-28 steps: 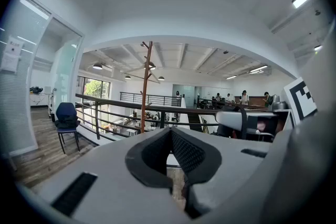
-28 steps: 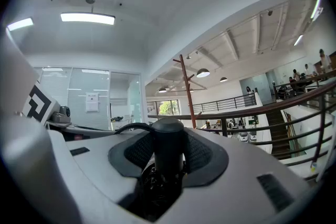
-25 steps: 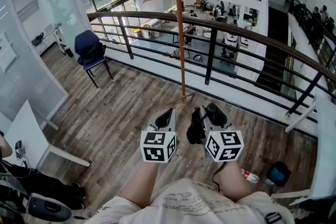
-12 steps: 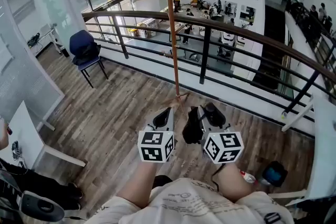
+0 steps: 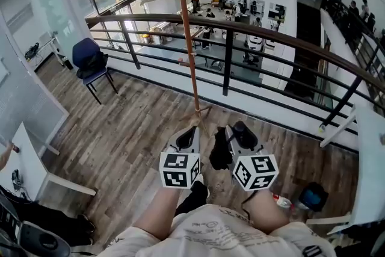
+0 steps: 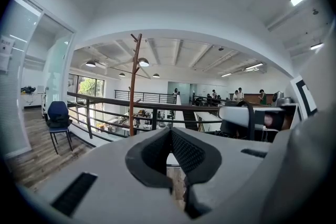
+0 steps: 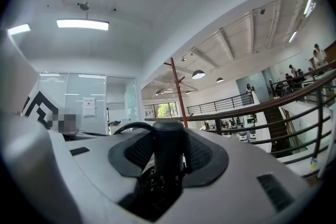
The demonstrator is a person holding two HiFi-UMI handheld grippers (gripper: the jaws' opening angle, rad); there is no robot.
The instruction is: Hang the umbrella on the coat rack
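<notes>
The coat rack (image 5: 187, 51) is a thin brown pole with branching pegs at its top, standing on the wood floor just before the railing. It also shows in the left gripper view (image 6: 133, 97) and the right gripper view (image 7: 178, 92). My right gripper (image 5: 236, 132) is shut on the folded black umbrella (image 5: 220, 152); its round black handle (image 7: 168, 149) stands between the jaws. My left gripper (image 5: 191, 130) is beside it, shut with nothing held (image 6: 170, 160). Both grippers are low, a short way in front of the rack's foot.
A dark railing (image 5: 252, 30) runs across behind the rack, with an open office floor below. A blue chair (image 5: 90, 60) stands at the left, a white desk (image 5: 30, 153) at the near left, a white table (image 5: 370, 153) and a blue-lidded container (image 5: 314, 197) at the right.
The rack and railing have slid left and nearer in the head view. A dark shoe has come into view below the grippers. The grippers keep the same pose, umbrella still held.
</notes>
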